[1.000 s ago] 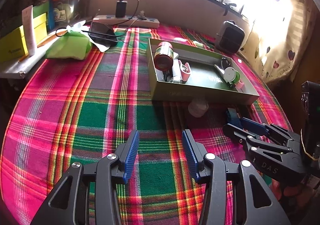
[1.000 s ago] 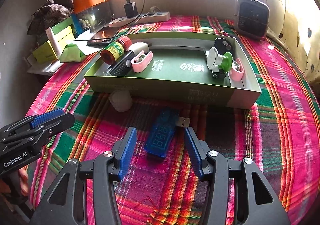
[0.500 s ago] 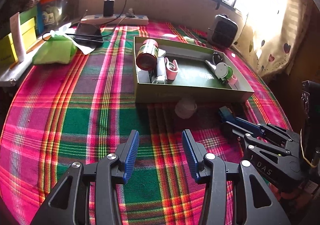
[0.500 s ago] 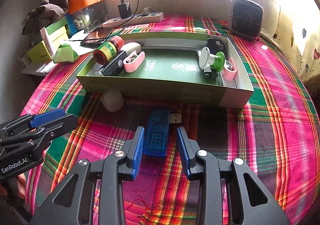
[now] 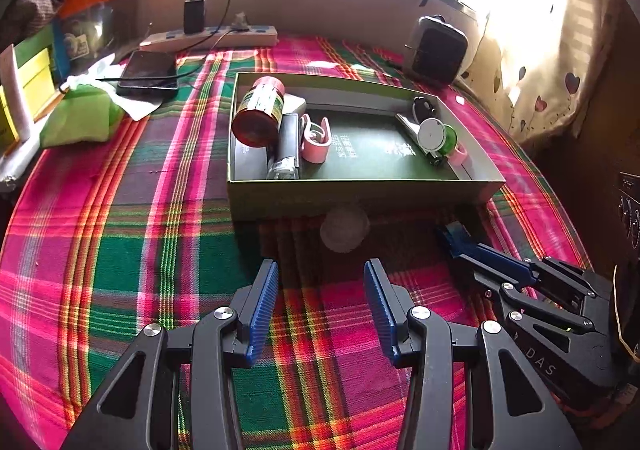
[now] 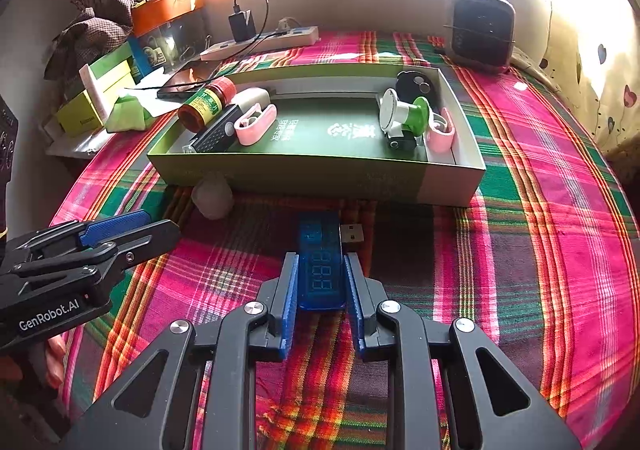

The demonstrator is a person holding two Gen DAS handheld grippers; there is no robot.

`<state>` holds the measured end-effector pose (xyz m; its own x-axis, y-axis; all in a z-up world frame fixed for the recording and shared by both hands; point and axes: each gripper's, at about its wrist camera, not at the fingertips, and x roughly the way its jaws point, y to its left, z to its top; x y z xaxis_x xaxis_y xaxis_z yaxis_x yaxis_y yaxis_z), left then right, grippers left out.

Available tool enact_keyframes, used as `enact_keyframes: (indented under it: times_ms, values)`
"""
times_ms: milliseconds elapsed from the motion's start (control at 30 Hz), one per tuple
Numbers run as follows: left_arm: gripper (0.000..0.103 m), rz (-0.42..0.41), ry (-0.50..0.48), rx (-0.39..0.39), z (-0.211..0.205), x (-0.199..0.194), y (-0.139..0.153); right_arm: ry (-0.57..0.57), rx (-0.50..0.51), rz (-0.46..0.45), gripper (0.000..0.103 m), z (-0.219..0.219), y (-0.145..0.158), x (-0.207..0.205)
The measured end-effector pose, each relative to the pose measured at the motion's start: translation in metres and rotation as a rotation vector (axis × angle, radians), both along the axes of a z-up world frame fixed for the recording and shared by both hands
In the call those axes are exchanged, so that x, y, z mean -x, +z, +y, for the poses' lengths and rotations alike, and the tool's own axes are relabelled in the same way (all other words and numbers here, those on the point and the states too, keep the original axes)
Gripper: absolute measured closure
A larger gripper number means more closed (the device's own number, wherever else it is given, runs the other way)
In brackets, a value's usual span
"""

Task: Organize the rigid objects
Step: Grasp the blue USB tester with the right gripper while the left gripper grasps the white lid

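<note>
A blue USB meter (image 6: 322, 266) with a digit display lies on the plaid cloth just in front of the green box (image 6: 320, 178). My right gripper (image 6: 321, 257) is closing on it, and both blue pads touch its long sides. The left gripper (image 5: 320, 266) hovers open over the cloth with nothing between its fingers. A small white round object (image 5: 344, 228) sits just beyond it against the box wall. In the box lie a red-capped bottle (image 6: 204, 104), a pink case (image 6: 254, 122) and a green-and-white gadget (image 6: 404, 116). From the right wrist view the left gripper (image 6: 156, 224) shows at the left edge.
A black fan heater (image 6: 480, 34) stands at the back right. A power strip with a charger (image 6: 260, 38), a dark phone (image 5: 148, 72), a green pouch (image 5: 80, 118) and yellow boxes (image 6: 96, 98) crowd the back left. The table edge drops off at the right.
The right gripper's jaws have come together from wide apart onto the sides of the blue USB meter. The left gripper has shifted sideways, bringing the box and white object more in front of it.
</note>
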<state>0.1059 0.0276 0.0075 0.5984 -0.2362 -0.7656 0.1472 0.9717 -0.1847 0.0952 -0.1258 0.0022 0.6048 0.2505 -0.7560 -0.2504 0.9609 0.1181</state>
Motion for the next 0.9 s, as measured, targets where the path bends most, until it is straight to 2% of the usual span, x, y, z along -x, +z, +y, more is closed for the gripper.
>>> enact_keyframes:
  times_ms: [900]
  values:
    - [0.059, -0.003, 0.042, -0.124, -0.035, -0.028, -0.005, -0.015, -0.013, -0.032, 0.08, -0.035, 0.004, 0.001]
